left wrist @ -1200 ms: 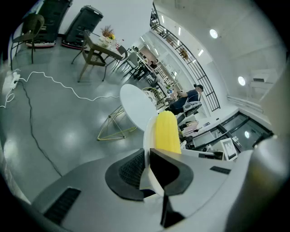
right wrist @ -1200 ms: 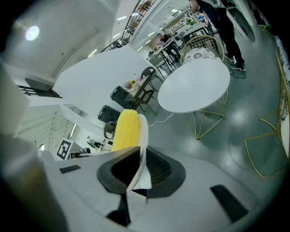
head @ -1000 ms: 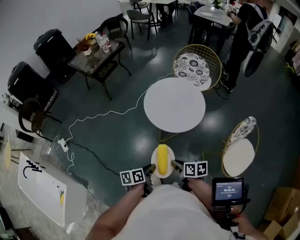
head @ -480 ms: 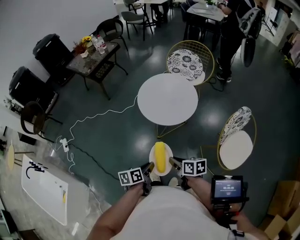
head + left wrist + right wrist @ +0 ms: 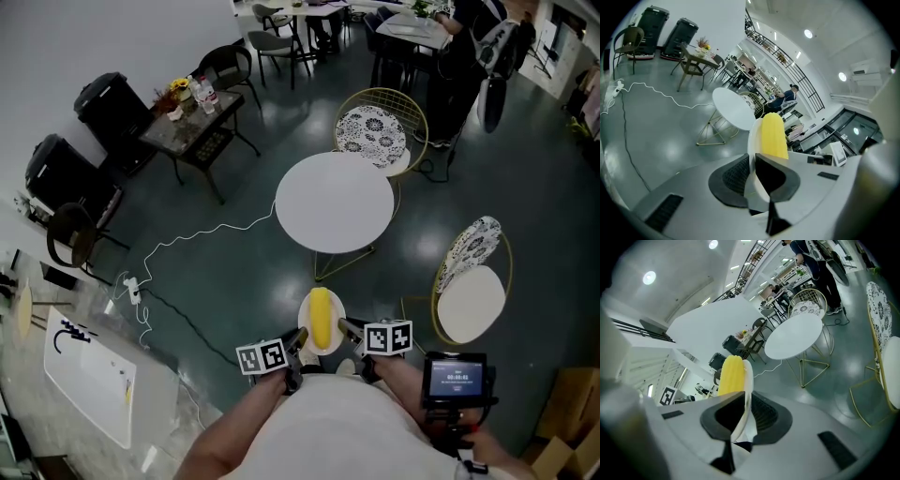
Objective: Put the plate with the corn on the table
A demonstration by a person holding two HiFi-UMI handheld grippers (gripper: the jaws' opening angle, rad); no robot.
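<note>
Pinching plate (image 5: 303, 323) rim both sides — left gripper (image 5: 300, 337), right gripper (image 5: 347, 328) clamped; uneven tilt risks corn (image 5: 321, 316) rolling off before table (image 5: 334, 202).

A round white table (image 5: 334, 202) stands on a glossy dark floor (image 5: 234, 281), between a gold wire chair (image 5: 378, 129) and a second gold chair (image 5: 473, 291). A white cable (image 5: 202, 230) trails toward a dark side table (image 5: 192, 117) near the white wall (image 5: 56, 37). Ceiling spotlights (image 5: 807, 33) glow overhead.

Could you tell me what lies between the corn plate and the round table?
Only dark floor and the table's gold wire legs, per the head view.
</note>
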